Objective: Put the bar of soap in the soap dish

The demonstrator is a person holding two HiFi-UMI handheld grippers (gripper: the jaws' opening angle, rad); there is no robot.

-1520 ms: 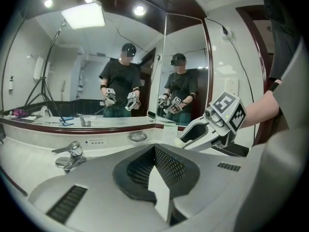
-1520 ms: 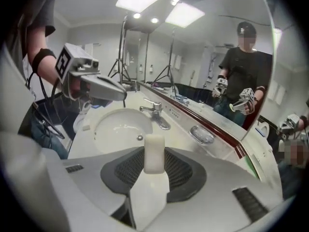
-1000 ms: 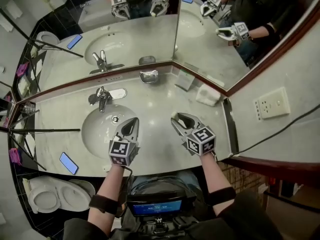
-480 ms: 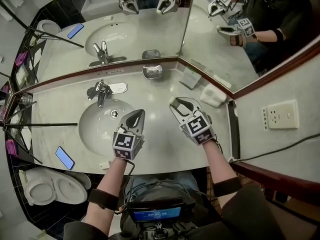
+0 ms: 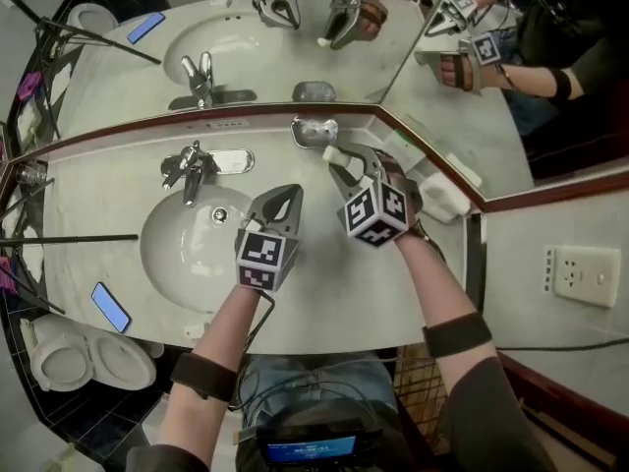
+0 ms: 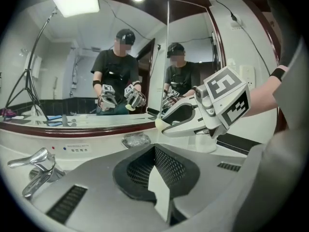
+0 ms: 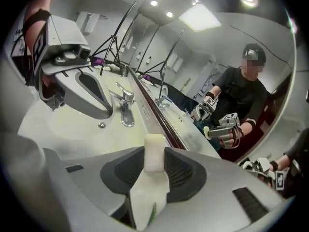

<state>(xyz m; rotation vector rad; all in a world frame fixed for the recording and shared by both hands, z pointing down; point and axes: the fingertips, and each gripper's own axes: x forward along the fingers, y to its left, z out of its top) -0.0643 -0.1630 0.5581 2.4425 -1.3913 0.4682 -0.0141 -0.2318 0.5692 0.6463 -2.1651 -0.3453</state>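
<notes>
The right tongs [image 5: 336, 161] pinch the bar of soap [image 5: 331, 151], a pale cream block that stands on end between the pads with its upper end poking out past the tips. The right gripper view shows the bar squarely between the two jaws, which stand partly apart on it. The soap is held off the counter [image 5: 324, 283], just beside the soap dish [image 5: 314, 131] and not in it. The dish, a small silvery one, sits on the back of the counter right against the corner where the two mirror panels [image 5: 295, 57] meet. In the left gripper view the bar hangs a little above the dish and to its right. The left tongs [image 5: 287, 201] are pressed together with nothing between them, and they hover over the right rim of the sink basin [image 5: 182, 254], pointing toward the mirror. A chrome faucet [image 5: 189, 170] stands behind the basin. A blue phone [image 5: 110, 306] lies near the counter's front left edge. A white folded item [image 5: 444, 201] rests at the counter's right end, close to the right forearm.
</notes>
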